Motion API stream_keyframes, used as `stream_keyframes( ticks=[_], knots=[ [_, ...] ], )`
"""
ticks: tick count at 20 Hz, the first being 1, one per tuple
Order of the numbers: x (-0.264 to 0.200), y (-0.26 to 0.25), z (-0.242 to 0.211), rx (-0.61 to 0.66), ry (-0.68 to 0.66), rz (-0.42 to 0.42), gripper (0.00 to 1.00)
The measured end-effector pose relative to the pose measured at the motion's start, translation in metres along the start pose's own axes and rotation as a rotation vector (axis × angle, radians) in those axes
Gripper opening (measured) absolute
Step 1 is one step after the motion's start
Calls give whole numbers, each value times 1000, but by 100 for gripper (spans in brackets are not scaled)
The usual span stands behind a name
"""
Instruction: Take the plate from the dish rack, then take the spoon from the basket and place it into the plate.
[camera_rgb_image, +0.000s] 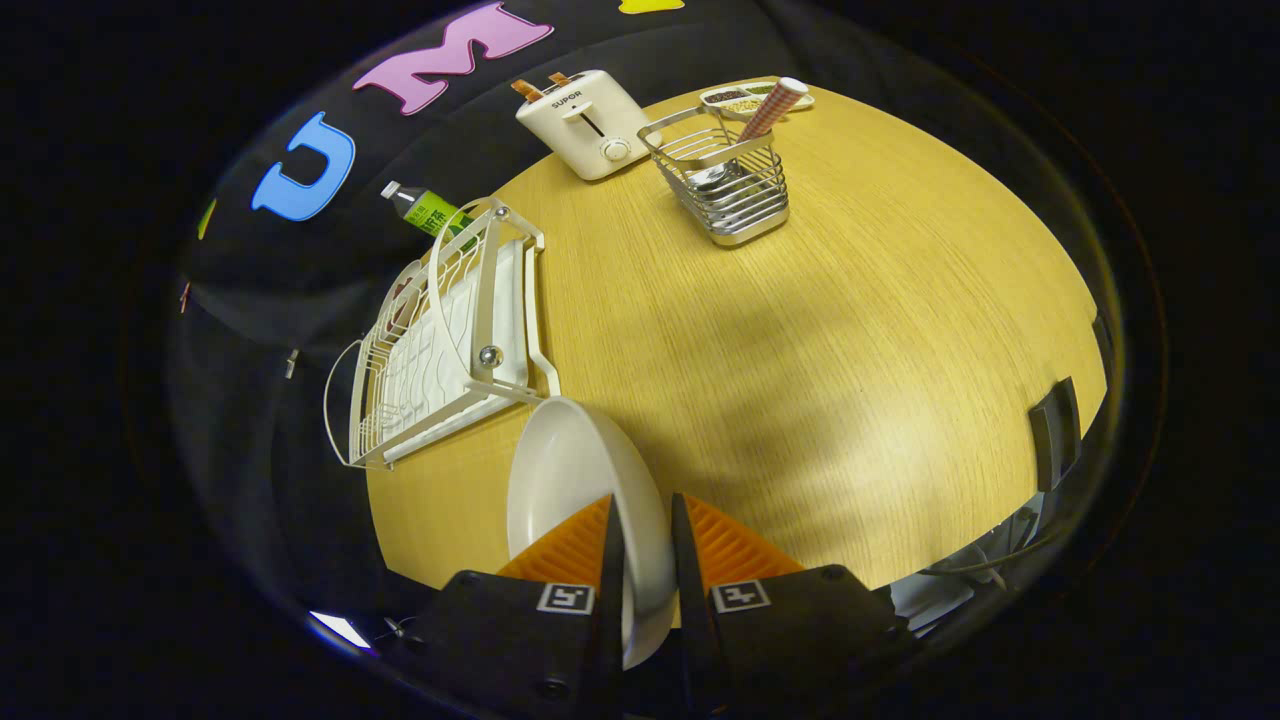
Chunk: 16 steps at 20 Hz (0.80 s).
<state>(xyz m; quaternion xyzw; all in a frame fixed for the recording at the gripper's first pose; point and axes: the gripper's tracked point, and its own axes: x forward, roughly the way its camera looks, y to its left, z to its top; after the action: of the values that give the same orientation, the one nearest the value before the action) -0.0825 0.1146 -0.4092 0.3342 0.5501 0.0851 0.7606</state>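
You've got the plate out of the rack already, gripper pinching its rim, held on edge over the table. Spoon is in the basket beyond, so that's left, plus setting the plate down imo

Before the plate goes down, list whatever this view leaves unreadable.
- Plate: its near rim is covered by the fingers shut on it.
- Spoon in the basket: the bowl end is blurred behind the wires.
- Bottle: its lower part is hidden behind the dish rack.
- Small tray: contents too small to tell.
- Gripper: body cut off at the bottom.
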Motion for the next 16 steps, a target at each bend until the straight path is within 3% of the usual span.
stream_keyframes(
  ticks=[4, 5, 7, 11, 14, 16],
  knots=[
    [-3, -2, 5, 46, -26, 9, 29],
    [-3, -3, 7, 42, -35, 7, 42],
    [-7, -4, 8, 21, -48, 3, 51],
    [-16, -7, 12, -42, -79, -4, 82],
    [-30, -7, 23, -98, -124, -7, 95],
    [-49, -4, 40, -150, -187, -2, 99]
  ],
)
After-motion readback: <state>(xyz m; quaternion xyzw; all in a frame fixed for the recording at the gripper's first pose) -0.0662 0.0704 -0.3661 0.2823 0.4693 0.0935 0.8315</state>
